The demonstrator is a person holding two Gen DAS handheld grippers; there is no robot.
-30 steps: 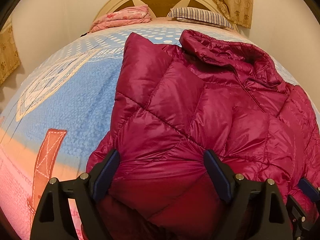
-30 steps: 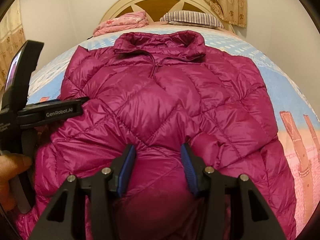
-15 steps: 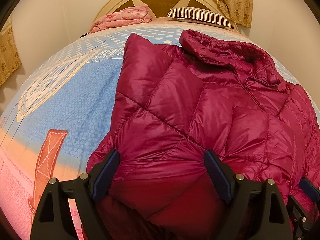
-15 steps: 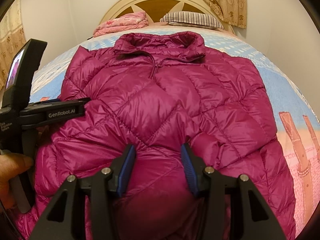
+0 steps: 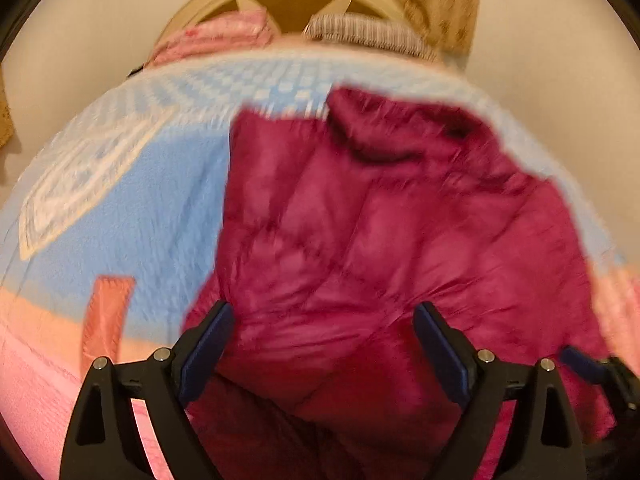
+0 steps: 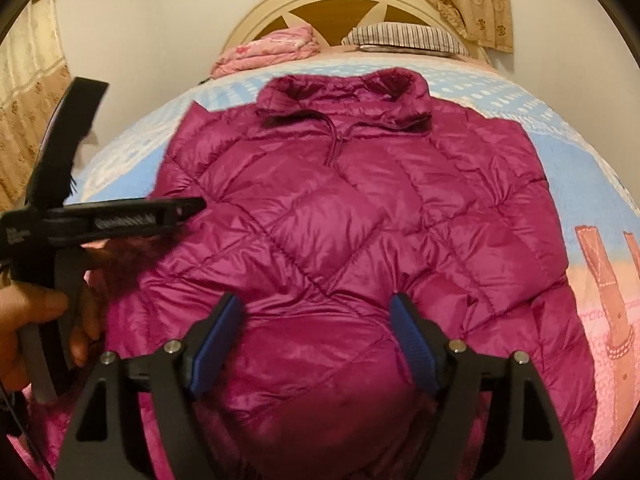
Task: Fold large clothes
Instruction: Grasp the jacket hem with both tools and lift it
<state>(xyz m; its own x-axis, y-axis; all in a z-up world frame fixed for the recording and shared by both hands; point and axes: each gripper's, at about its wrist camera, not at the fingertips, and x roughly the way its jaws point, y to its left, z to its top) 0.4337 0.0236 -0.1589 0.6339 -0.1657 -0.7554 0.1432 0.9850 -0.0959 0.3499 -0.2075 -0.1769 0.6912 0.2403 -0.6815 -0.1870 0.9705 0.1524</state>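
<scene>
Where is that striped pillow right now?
In the right wrist view the striped pillow lies at the headboard, right of the pink folded blanket, beyond the jacket's collar.

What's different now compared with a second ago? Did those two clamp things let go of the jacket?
The right gripper has just been opening: its jaws stand much wider, and the fold of the jacket they pinched now lies loose between them. The left gripper, already wide, opened slightly and lifted, blurring its view; jacket cloth still lies between its jaws. The jacket stays spread flat on the bed, collar toward the headboard.
</scene>
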